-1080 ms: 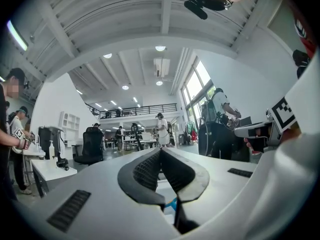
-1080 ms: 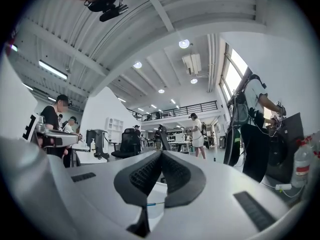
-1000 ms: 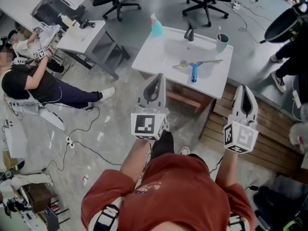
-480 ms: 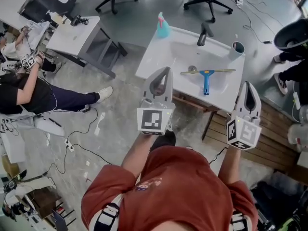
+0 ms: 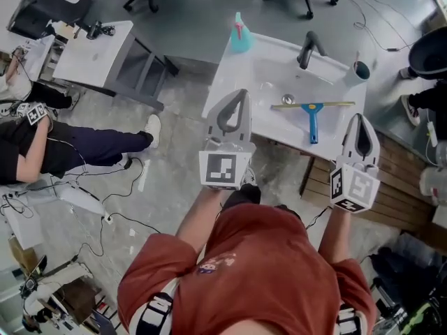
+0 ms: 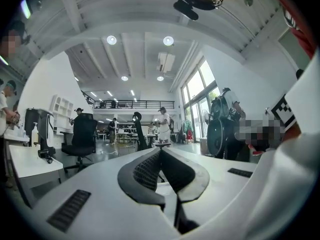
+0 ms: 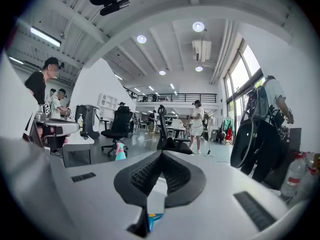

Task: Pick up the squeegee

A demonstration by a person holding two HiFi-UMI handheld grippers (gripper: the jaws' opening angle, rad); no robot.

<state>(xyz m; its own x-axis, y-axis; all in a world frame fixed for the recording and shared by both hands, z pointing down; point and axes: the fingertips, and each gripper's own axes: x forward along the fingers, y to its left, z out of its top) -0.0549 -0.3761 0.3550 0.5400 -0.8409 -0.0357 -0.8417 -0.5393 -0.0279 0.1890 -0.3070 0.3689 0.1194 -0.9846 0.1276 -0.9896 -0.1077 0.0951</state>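
Flat on the white table [image 5: 260, 75]: squeegee [image 5: 312, 116] — blue handle, long thin blade — untouched, just beside a small round metal piece [image 5: 288, 99]. Spray bottle [image 5: 241, 37] and cup [image 5: 360, 70] stand at the far edge. Left gripper [image 5: 237, 93] and right gripper [image 5: 360, 118] — jaws closed together, empty — hover by the near edge.

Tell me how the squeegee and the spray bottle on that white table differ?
The squeegee lies flat; the spray bottle stands upright. The squeegee has a blue handle and a long thin blade; the spray bottle is teal. Both rest on the white table, untouched.
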